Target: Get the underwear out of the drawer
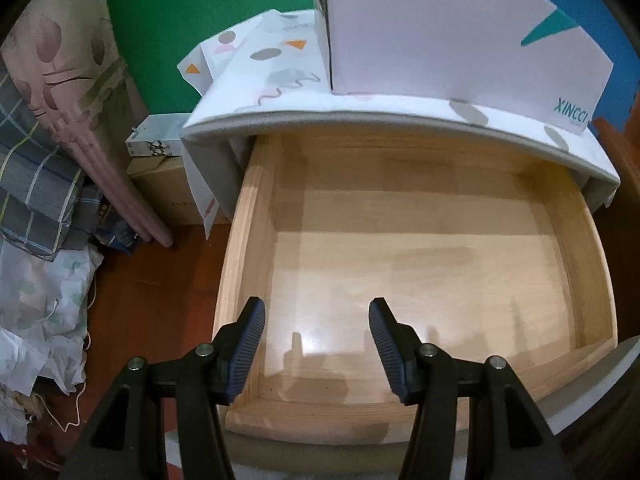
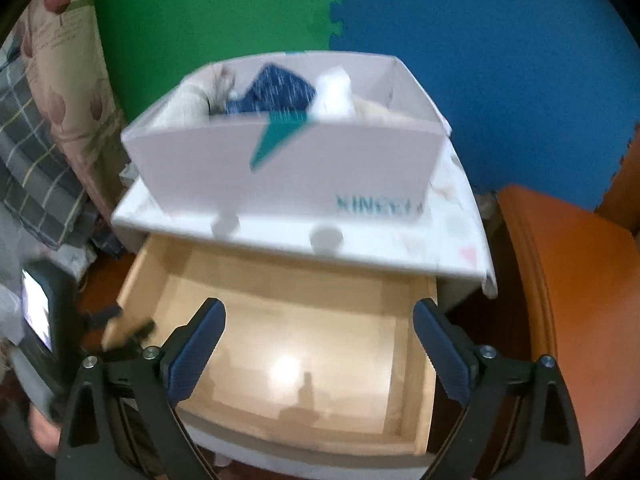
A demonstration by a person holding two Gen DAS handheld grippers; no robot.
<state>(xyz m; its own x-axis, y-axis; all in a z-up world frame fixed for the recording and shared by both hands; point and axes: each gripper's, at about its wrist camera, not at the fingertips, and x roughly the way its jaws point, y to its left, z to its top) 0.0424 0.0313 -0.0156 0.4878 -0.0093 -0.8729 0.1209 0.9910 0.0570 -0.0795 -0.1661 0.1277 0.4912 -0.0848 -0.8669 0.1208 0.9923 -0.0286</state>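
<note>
Drawer (image 1: 404, 264) pulled well out from under the white cabinet top (image 1: 400, 114), bare wood across all of its visible floor; no garment anywhere inside it in either view. Folded cloth, among it a dark blue piece that may be the underwear (image 2: 272, 92), heaped in the white box (image 2: 280, 168) standing on the cabinet top, above and behind the drawer. Judging by that, removal looks finished or nearly so, with perhaps only shutting the drawer left; the strip under the cabinet top stays in shadow but looks bare too.

Left gripper (image 1: 316, 316) poised over the drawer's front edge, jaws parted at a middling width, nothing between them, touching nothing. Right gripper (image 2: 320, 320) also above the drawer, jaws spread very wide, empty, clear of the wood.
</note>
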